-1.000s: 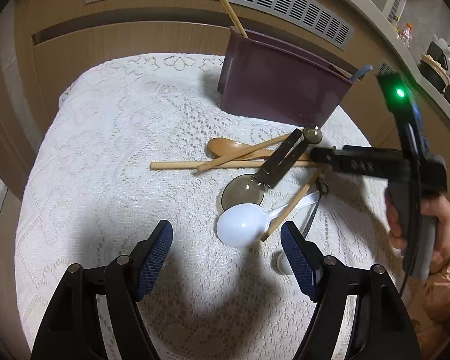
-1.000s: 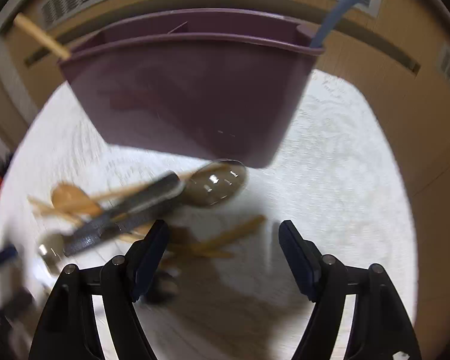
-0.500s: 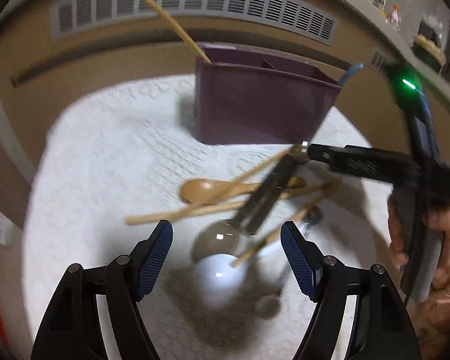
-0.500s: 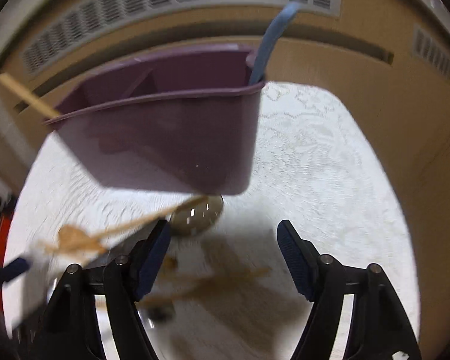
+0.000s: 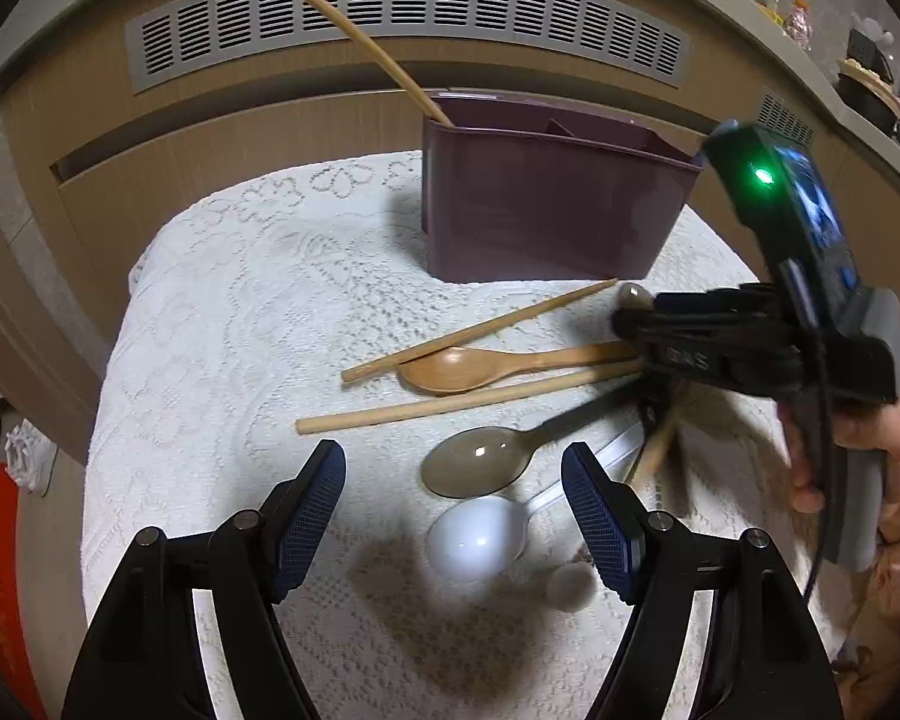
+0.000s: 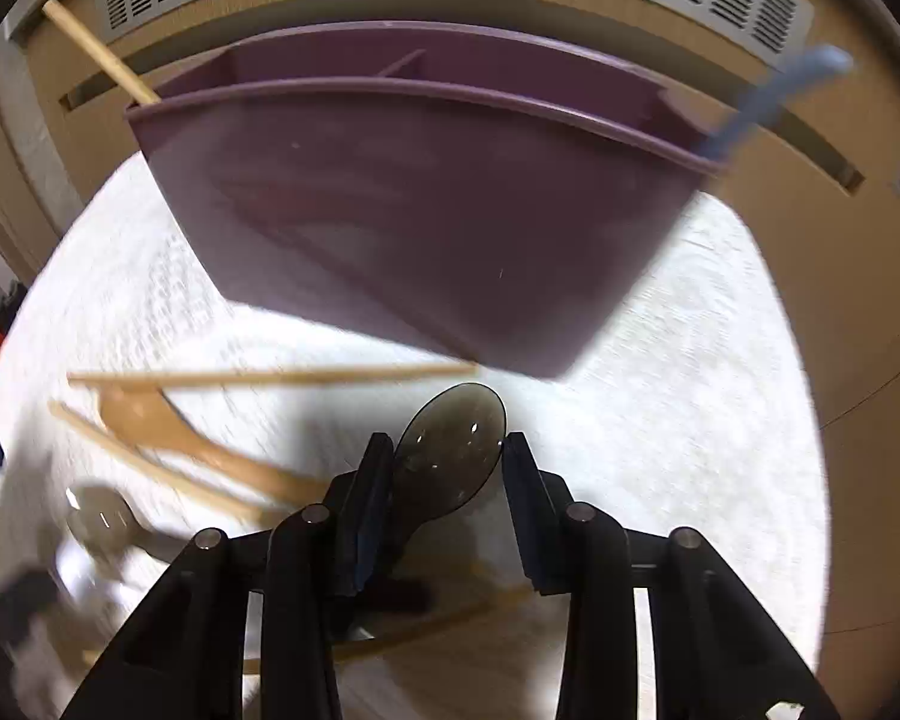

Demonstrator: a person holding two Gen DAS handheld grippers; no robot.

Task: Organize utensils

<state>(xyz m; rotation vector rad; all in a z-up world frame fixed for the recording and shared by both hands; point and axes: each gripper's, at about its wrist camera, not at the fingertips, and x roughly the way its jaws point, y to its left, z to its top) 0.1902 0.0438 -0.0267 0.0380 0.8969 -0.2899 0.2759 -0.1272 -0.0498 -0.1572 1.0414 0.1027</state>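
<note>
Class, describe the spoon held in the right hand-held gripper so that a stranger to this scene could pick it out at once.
Start at the purple utensil caddy on the white lace cloth. Just in front of it, the right hand-held gripper is shut on a smoky translucent spoon, bowl pointing toward the caddy. Unlike the wooden spoon and the white spoon lying on the cloth, it is see-through grey-brown.

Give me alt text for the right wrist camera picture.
The right tool is closed on a smoky translucent spoon, before a purple utensil caddy on a white lace cloth. Wooden chopsticks and a wooden spoon lie blurred at left.
</note>
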